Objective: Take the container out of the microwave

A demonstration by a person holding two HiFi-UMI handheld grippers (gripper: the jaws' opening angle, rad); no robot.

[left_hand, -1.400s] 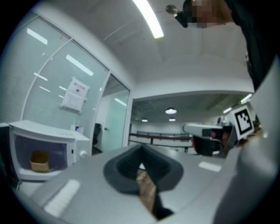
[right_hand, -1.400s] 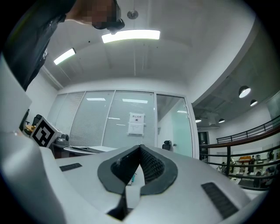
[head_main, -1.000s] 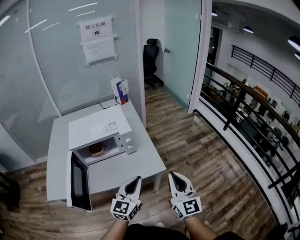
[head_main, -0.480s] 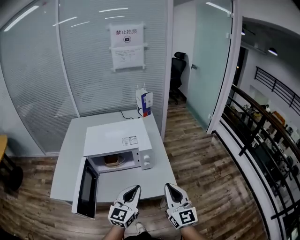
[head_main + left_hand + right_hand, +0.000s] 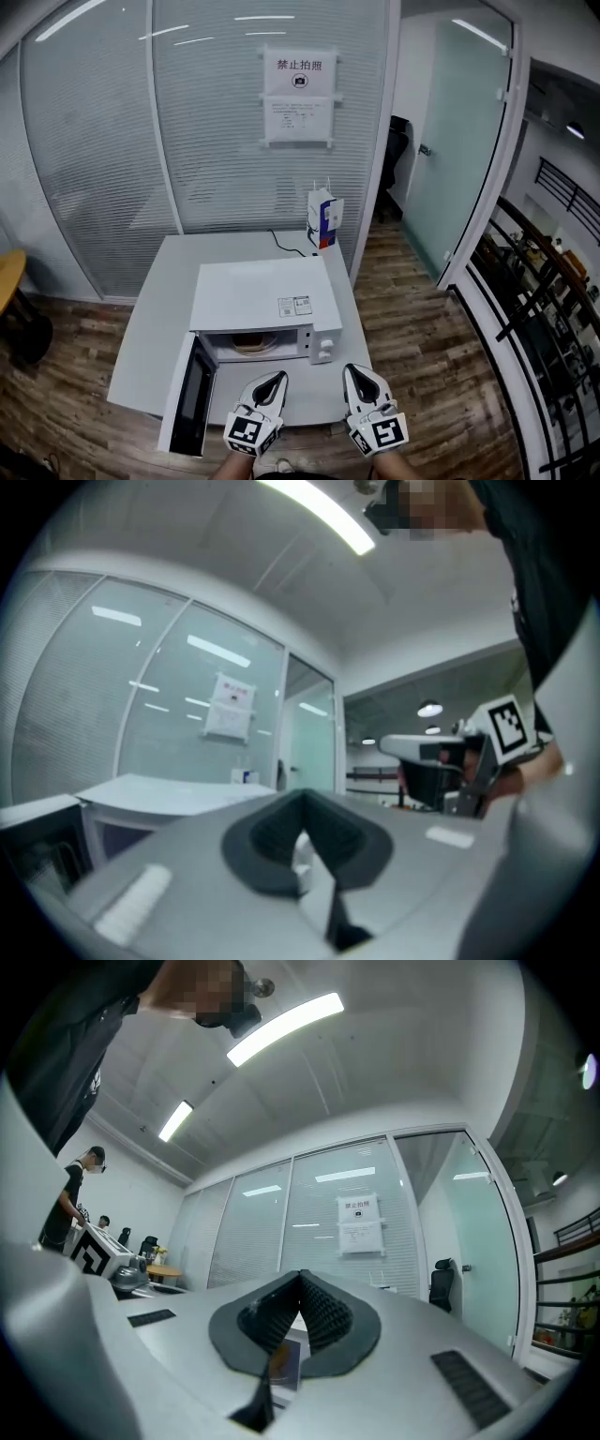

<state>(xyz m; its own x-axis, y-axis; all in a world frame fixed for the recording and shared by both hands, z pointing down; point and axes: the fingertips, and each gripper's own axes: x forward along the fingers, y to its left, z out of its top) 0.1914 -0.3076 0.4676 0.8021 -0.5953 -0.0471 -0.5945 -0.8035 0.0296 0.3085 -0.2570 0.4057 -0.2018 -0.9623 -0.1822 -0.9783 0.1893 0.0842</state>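
Head view: a white box-shaped microwave (image 5: 267, 298) stands on a white table (image 5: 155, 309), its dark-glass door (image 5: 192, 405) swung open to the left. The container (image 5: 250, 343) lies inside the cavity. It looks brownish, low and rounded, and only part of it shows. I judge it light and stiff, perhaps smooth, so the rim nearest the opening seems the best place to pinch. Both grippers hang in front of the table, apart from the microwave.

Left gripper view: the left gripper (image 5: 302, 801) has its ribbed dark pads pressed together, nothing between them.

Right gripper view: the right gripper (image 5: 300, 1279) is also closed and empty. The container does not show here.
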